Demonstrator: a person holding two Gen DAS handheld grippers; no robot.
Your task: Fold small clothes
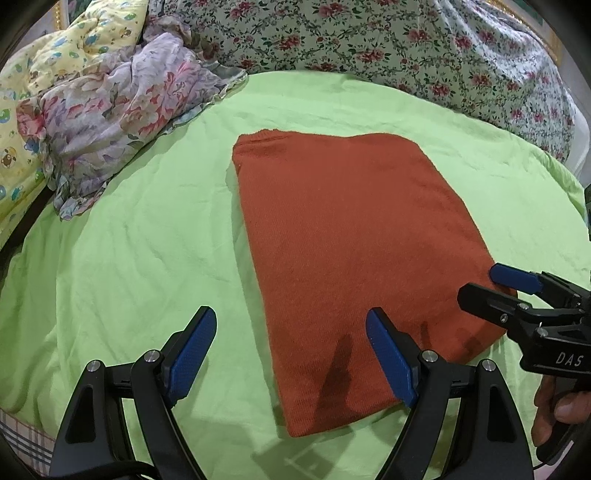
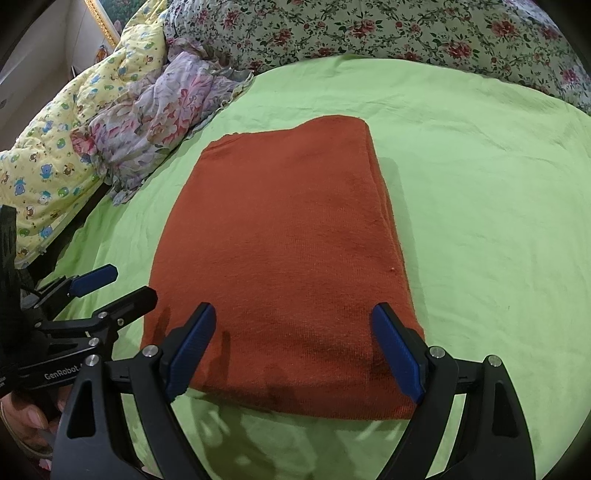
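A rust-orange knit garment [image 1: 351, 229] [image 2: 280, 240] lies folded into a flat rectangle on a light green sheet [image 1: 129, 258] [image 2: 480, 221]. My left gripper [image 1: 290, 314] is open over the garment's near left corner, one finger above the knit and the other above the sheet. It also shows at the left edge of the right wrist view as the left gripper [image 2: 129, 282]. My right gripper [image 2: 293, 310] is open, straddling the garment's near right part, and appears at the garment's right corner as the right gripper [image 1: 480, 282]. Nothing is pinched by either.
A crumpled floral cloth [image 1: 110, 110] [image 2: 159, 107] lies at the far left, beside a yellow cartoon-print quilt [image 1: 22, 110] [image 2: 55, 155]. Flowered bedding [image 1: 369, 40] [image 2: 369, 26] bounds the back. A person's hand [image 1: 554, 406] [image 2: 26, 417] holds each gripper handle.
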